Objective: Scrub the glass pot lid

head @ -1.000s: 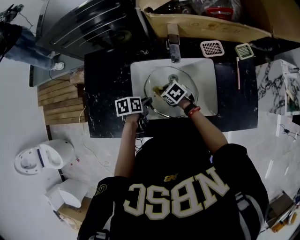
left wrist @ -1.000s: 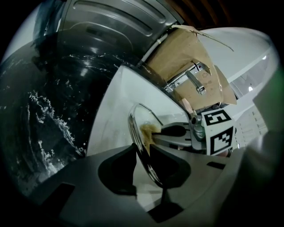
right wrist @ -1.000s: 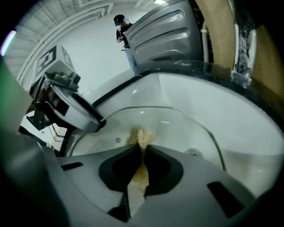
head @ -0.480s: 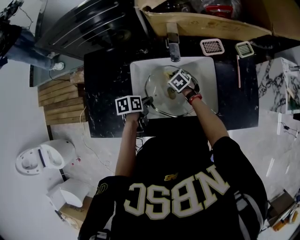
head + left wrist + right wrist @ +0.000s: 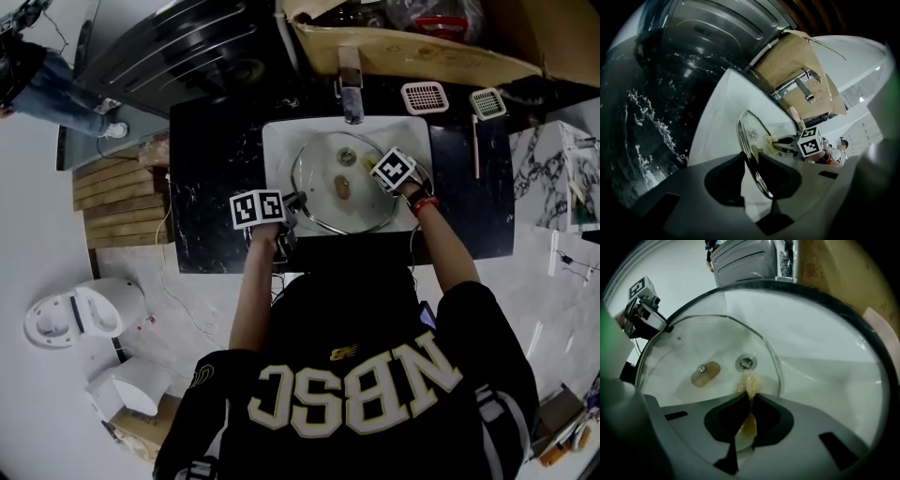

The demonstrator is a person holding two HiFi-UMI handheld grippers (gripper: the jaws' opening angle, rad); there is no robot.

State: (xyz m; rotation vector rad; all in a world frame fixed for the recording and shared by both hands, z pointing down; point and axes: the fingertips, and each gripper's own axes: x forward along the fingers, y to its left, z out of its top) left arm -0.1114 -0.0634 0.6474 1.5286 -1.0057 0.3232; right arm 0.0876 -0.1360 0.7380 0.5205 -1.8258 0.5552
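Head view: the lid point(image 5: 323, 202) lies in the sink point(image 5: 281, 141), knob up. The left gripper point(image 5: 289, 204) reaches in from the near left and meets the rim at its fingertips. The right gripper point(image 5: 375, 167) is over the glass on the far right, tips pointing toward the lid's middle.

Left gripper view: the fingers point(image 5: 727, 180) stand narrow, pinched on the metal rim, which runs edge-on between them. The glass stretches away beyond the tips. This grip looks meant to pin the lid so that it cannot slide or turn under the scrubbing. The other gripper shows past the far edge.

Right gripper view: these fingers point(image 5: 725, 417) are pressed nearly together on a small yellow sponge point(image 5: 749, 385). Its frayed end sticks out just past the tips and touches the glass. The knob point(image 5: 705, 373) sits ahead and left of the tips, and the drain point(image 5: 746, 363) shows through the glass straight ahead. Holding the sponge thin and endwise probably leaves enough of it free to rub the surface.
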